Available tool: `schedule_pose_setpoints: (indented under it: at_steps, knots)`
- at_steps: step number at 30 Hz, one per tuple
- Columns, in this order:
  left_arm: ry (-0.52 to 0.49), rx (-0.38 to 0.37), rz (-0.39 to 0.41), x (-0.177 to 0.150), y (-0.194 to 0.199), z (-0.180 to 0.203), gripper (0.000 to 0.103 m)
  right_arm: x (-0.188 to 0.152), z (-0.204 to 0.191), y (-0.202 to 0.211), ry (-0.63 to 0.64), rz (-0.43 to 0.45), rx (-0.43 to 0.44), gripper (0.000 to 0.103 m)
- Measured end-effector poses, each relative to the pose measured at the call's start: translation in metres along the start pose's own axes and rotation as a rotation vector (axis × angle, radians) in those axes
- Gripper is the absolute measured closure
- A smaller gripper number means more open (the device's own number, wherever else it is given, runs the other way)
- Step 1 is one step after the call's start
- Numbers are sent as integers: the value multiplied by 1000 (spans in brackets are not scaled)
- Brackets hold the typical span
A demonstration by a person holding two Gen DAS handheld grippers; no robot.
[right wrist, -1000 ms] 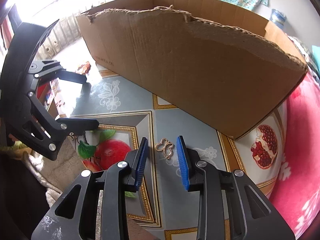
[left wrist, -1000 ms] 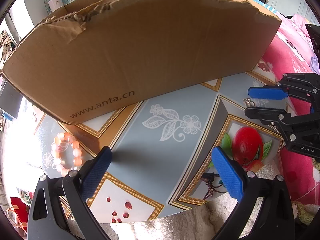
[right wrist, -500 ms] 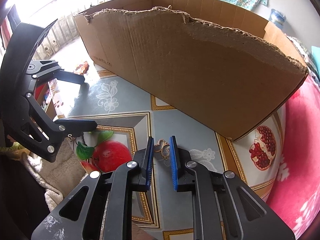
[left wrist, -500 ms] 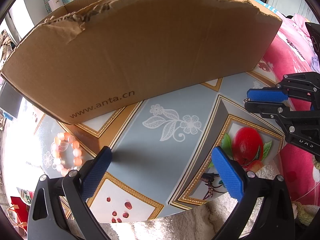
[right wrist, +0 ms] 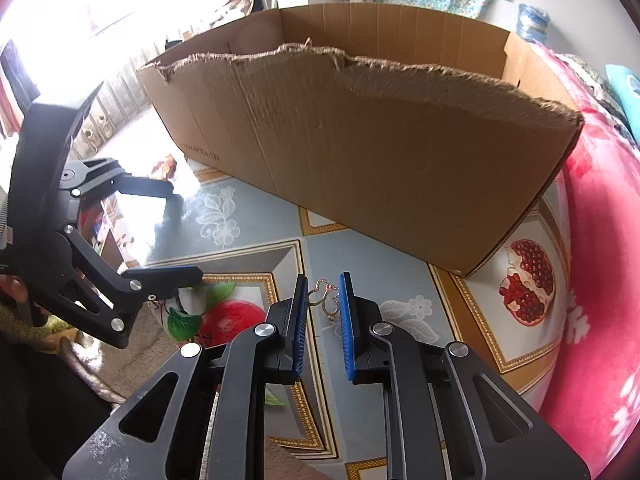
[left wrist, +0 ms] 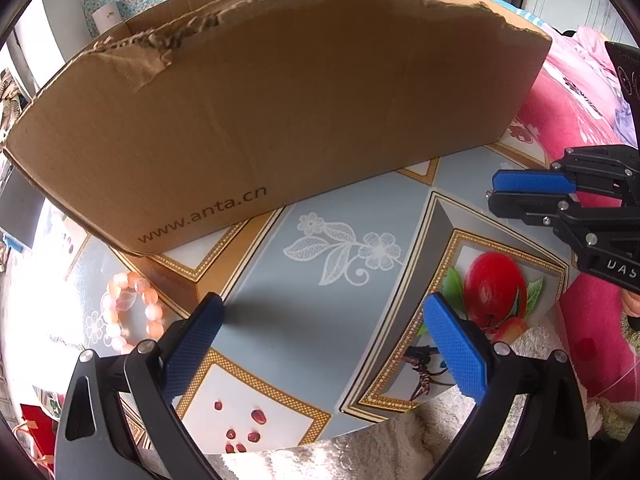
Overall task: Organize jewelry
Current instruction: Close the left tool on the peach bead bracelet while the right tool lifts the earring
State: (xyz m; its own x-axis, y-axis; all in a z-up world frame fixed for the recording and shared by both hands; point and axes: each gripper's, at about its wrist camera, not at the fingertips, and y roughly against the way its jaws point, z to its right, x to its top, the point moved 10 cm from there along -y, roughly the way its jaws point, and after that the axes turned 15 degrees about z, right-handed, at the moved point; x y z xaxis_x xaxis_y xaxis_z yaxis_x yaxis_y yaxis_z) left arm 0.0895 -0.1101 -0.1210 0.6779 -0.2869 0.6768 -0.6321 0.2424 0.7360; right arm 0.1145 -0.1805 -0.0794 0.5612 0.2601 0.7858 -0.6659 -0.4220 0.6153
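My right gripper [right wrist: 323, 286] is shut on a small gold butterfly-shaped piece of jewelry [right wrist: 325, 300], held between its blue pads just above the patterned tablecloth [right wrist: 256, 216]. It also shows at the right of the left wrist view [left wrist: 494, 190], jaws close together. My left gripper [left wrist: 320, 320] is open and empty, low over the table. A pink bead bracelet [left wrist: 130, 312] lies on the cloth left of its left finger; it shows faintly in the right wrist view [right wrist: 164, 166]. A large open cardboard box [left wrist: 280, 100] stands behind both grippers.
The box wall [right wrist: 380, 152] has a torn top edge. A pink blanket [right wrist: 600, 280] lies to the right of the table. A fluffy white cloth [left wrist: 360, 440] hangs at the table's near edge.
My right gripper has closed on the gold butterfly piece and lifted it slightly off the cloth. The left gripper has not moved.
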Motion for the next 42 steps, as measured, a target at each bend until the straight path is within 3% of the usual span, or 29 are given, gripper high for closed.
schedule_pose_setpoints:
  at_steps: [3,7,10,11,15,18,23,28,29,30,32,37,42]
  knots:
    - [34,-44,44,0,11,-2,5,4,2,8,-22,21,-2,90]
    - [62,-81,187,3,45,-13,7,9,2,14,-54,45,1,90]
    - [28,-30,262,1,65,-30,19,11,-1,13,-80,63,10,90]
    - [19,-16,271,0,69,-35,28,12,-2,12,-87,68,13,90]
    - [10,33,256,-1,70,-66,49,15,-3,11,-112,82,24,90]
    - [11,51,227,-2,66,-79,58,16,-2,16,-122,91,29,90]
    - [23,86,136,-12,48,-94,79,21,-7,17,-130,111,35,90]
    - [74,93,102,-21,43,-105,80,20,-6,20,-136,128,35,90]
    - [82,94,101,-21,43,-106,83,19,-5,21,-140,133,37,90]
    - [87,96,103,-21,43,-107,93,17,-4,23,-144,137,39,90]
    - [105,84,105,-21,45,-111,94,16,-3,26,-152,146,43,90]
    - [130,62,162,-5,66,-109,94,19,-4,34,-158,175,47,90]
    - [158,-29,240,27,110,-97,94,36,-1,56,-159,233,54,90]
